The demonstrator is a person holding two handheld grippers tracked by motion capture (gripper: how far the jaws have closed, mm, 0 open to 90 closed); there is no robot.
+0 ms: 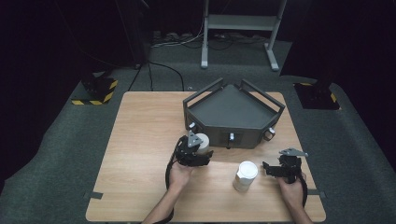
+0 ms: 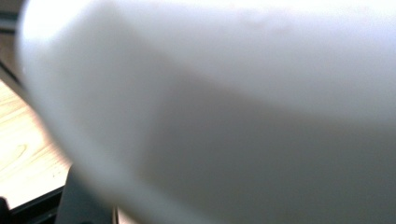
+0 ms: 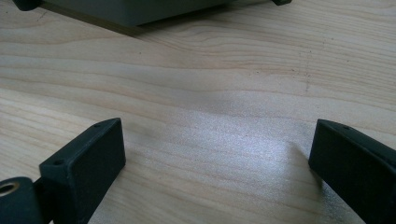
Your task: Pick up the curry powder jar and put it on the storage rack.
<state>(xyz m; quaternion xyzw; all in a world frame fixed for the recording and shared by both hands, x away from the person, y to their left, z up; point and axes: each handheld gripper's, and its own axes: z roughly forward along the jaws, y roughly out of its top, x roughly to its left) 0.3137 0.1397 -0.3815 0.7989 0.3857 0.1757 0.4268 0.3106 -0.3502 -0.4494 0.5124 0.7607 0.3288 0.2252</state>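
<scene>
My left gripper (image 1: 203, 150) is shut on a white cup (image 1: 204, 140), held a little above the wooden table (image 1: 140, 140) just in front of the grey tray's left front corner. In the left gripper view that cup (image 2: 224, 112) is a close, blurred white surface. A second white cup (image 1: 245, 176) stands upright on the table near the front. Just to its right, apart from it, my right gripper (image 1: 270, 169) points left. In the right gripper view the gripper (image 3: 217, 135) is wide open, with bare wood between the jaws.
A grey angular tray (image 1: 231, 107) with raised rails sits at the back middle of the table, and its front wall (image 3: 140, 9) shows at the top of the right gripper view. Dark floor with cables, hazard-striped feet and a metal stand lies beyond.
</scene>
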